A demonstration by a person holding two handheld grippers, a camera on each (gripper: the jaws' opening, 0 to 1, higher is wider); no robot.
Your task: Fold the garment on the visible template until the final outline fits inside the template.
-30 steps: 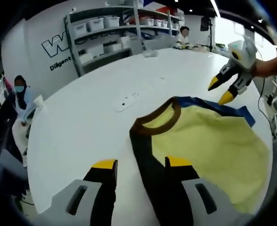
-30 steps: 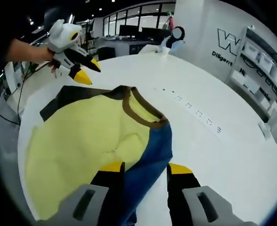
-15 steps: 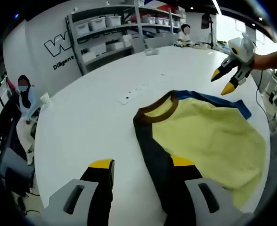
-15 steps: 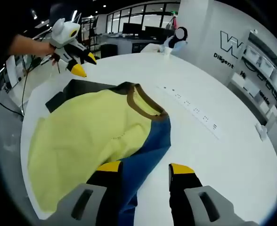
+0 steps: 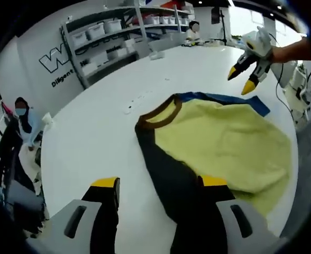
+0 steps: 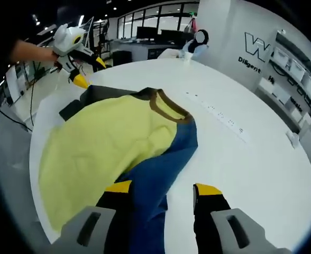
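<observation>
Your left gripper [image 5: 158, 182] rises from the bottom of the left gripper view with its jaws spread, and the dark sleeve [image 5: 166, 169] of the garment [image 5: 219, 143] runs down between them until the lower edge cuts it off. The garment lies flat on the white table [image 5: 92, 137], its yellow body filling the centre right of that view, the brown collar [image 5: 158, 112] at centre. Your right gripper [image 6: 161, 188] stands at the bottom of the right gripper view, jaws spread, the blue sleeve [image 6: 155, 174] passing between them; neither gripper pinches cloth. In the left gripper view the right gripper sits at upper right, above the table beyond the blue sleeve. No template outline can be made out; the garment covers that part of the table.
</observation>
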